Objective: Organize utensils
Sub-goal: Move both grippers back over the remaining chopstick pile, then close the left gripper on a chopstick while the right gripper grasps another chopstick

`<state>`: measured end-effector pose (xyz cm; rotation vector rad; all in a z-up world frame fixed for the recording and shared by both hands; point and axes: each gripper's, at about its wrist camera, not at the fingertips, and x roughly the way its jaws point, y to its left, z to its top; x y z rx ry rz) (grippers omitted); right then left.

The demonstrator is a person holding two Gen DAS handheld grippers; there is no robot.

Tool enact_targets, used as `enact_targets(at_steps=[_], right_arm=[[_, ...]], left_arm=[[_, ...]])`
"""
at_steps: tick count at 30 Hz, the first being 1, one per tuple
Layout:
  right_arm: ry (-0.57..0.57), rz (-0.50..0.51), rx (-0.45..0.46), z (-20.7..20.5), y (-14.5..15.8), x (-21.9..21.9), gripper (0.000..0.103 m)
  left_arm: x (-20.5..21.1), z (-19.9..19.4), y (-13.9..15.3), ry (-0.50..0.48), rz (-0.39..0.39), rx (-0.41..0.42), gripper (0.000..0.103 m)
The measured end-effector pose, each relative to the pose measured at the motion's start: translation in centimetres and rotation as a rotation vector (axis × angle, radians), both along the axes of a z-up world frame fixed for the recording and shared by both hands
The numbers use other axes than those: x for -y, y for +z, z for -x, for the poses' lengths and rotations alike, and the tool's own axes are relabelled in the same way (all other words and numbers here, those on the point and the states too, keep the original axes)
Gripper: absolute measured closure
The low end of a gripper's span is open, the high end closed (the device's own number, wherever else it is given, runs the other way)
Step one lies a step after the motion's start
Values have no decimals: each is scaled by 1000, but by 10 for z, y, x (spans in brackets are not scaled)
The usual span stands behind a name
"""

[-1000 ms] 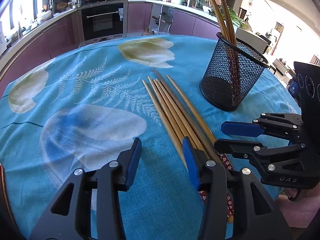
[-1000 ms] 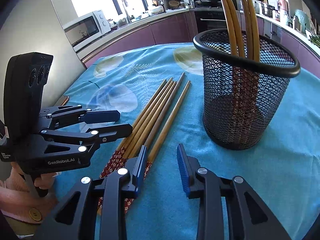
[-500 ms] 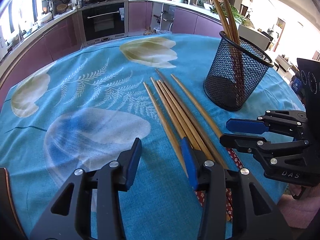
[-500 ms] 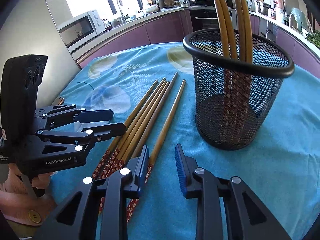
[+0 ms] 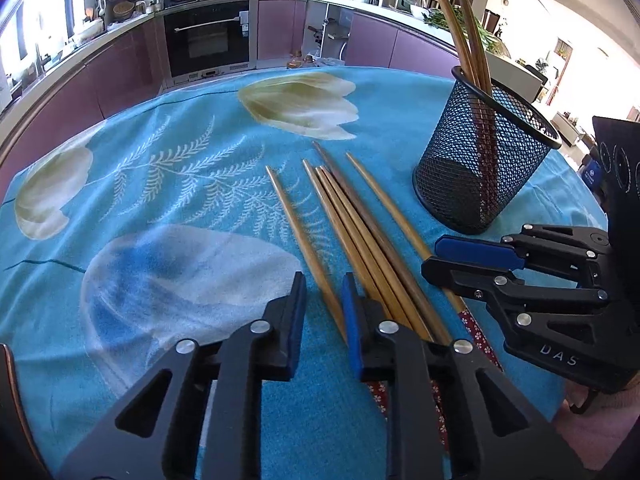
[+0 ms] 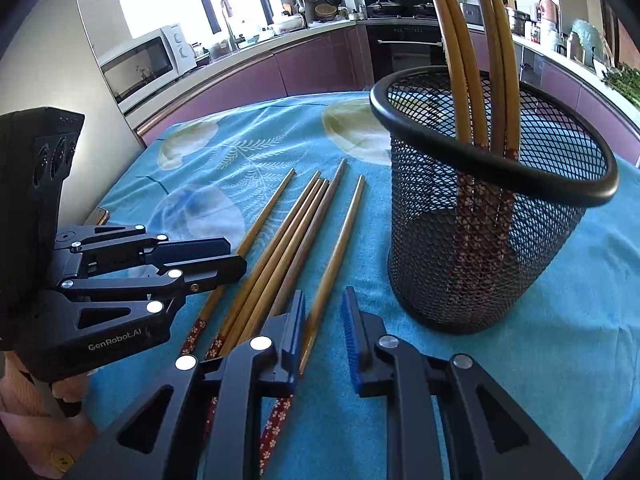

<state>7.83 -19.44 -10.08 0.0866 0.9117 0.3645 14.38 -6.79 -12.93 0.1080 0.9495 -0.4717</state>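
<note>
Left wrist view: left hand-held gripper (image 5: pixel 322 316) is released, jaws parted and empty, straddling the leftmost bamboo chopstick (image 5: pixel 304 250), which lies slightly apart from the rest. Four more brown bamboo chopsticks with red floral handles (image 5: pixel 360 236) lie side by side just right of it, tips pointing far. Black wire-mesh cylindrical holder (image 5: pixel 482 168) stands far right, four chopsticks already upright in it. My read: close low on the lone stick near its thick end, so the neighbours aren't dragged.

Right wrist view: right hand-held gripper (image 6: pixel 322 332) is also released and empty, jaws around the rightmost single chopstick (image 6: pixel 336 258), not pinching yet. Mesh holder (image 6: pixel 486 200) is just right of it, near. Left hand-held gripper (image 6: pixel 208 258) sits at the left, over the loose chopsticks' handle ends. Likely next: grip, tip upright, drop handle-down into the holder; watch the holder doesn't tip.

Surface: table with turquoise cloth, white flower print (image 5: pixel 180 184), soft, so sticks may sink. Kitchen behind: purple cabinets, built-in black oven (image 5: pixel 210 38), white microwave (image 6: pixel 140 62).
</note>
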Motion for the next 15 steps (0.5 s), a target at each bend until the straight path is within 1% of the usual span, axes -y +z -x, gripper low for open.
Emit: enact_targets(at_steps=[1,6,9,12,15], right_arm=[[-2,-11,-5,0,0,1,93],[-36,-70,-20,2,-1,11,96],[-53,-97,-11,5,1,18,97],[-43,-117,6,8,7,22,97],[-8,-123,20,12,12,19,97]], left_arm=[[-1,0,0,3,6,-3,90],[-5,2,0,30,30,-6,92],[-9,5,2,42,45,-5,95],[-13,11,7,36,63,5,101],[-11,18,12,12,70,15,101]])
